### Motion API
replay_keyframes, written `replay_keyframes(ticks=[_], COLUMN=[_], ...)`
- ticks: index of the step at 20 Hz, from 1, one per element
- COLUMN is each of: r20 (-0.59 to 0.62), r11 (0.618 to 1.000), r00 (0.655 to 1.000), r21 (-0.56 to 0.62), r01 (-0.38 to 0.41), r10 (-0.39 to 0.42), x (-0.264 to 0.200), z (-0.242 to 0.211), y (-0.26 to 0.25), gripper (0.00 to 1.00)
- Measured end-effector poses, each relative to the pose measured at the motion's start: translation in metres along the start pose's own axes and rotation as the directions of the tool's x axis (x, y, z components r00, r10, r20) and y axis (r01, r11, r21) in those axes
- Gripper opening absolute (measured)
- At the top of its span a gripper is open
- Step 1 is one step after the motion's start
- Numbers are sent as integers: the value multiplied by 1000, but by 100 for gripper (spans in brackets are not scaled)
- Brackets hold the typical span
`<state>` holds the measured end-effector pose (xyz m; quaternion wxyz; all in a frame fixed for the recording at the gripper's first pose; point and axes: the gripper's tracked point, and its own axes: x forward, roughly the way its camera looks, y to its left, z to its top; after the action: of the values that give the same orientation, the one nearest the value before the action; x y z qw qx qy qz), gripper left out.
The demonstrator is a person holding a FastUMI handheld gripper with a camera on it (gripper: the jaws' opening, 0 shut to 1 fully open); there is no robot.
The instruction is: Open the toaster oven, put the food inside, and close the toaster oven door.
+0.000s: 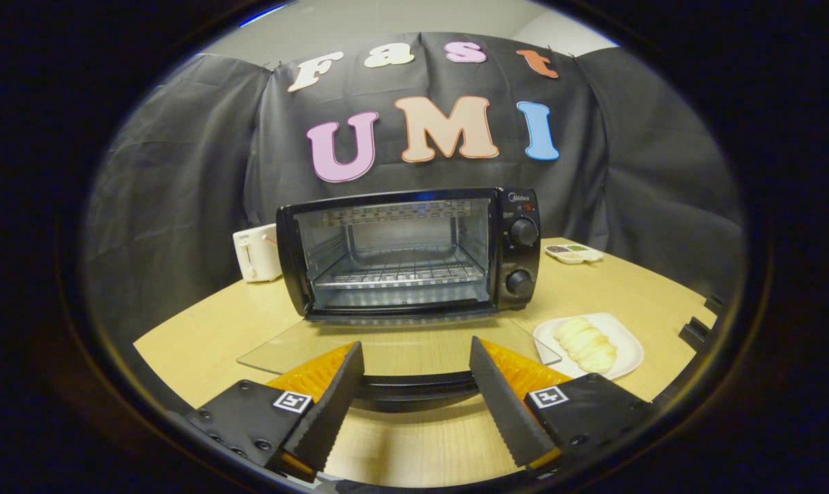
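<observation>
Gripper (pixel 414 357) fingers spread, door handle (pixel 414 381) between them, untouched. Oven (pixel 411 252) ahead, door (pixel 394 343) down. Food (pixel 586 341) on plate (pixel 627 357) right of fingers.

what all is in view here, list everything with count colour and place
toaster oven: 1, black, on the table ahead of the fingers, glass door folded down flat, its handle between the fingers
wire rack: 1, silver, inside the oven
knobs: 2, black, on the oven's right panel
toaster: 1, white, left of the oven
plate: 1, white, right of the door
food: 1 pale sliced piece, on the plate
small tray: 1, white, behind the oven's right side
table: 1, light wood
fingers: 2, black, open, either side of the door handle
</observation>
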<state>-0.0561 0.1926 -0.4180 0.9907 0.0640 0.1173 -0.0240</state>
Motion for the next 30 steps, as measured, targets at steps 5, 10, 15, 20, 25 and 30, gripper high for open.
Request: replay_keyframes(ticks=[5, 10, 15, 20, 25, 30], r20=[-24, -27, -27, 1, 67, 53], r11=[1000, 1000, 1000, 998, 998, 976], r00=[1000, 1000, 1000, 1000, 997, 976], r21=[2, -7, -5, 51, 48, 62], r01=[-1, -3, -4, -22, 40, 210], r10=[1, 3, 3, 22, -43, -213], x=[2, 5, 4, 1, -8, -7], z=[-12, -16, -18, 1, 31, 32], y=[-1, -2, -2, -7, -49, -142], gripper=[99, 99, 99, 98, 98, 98])
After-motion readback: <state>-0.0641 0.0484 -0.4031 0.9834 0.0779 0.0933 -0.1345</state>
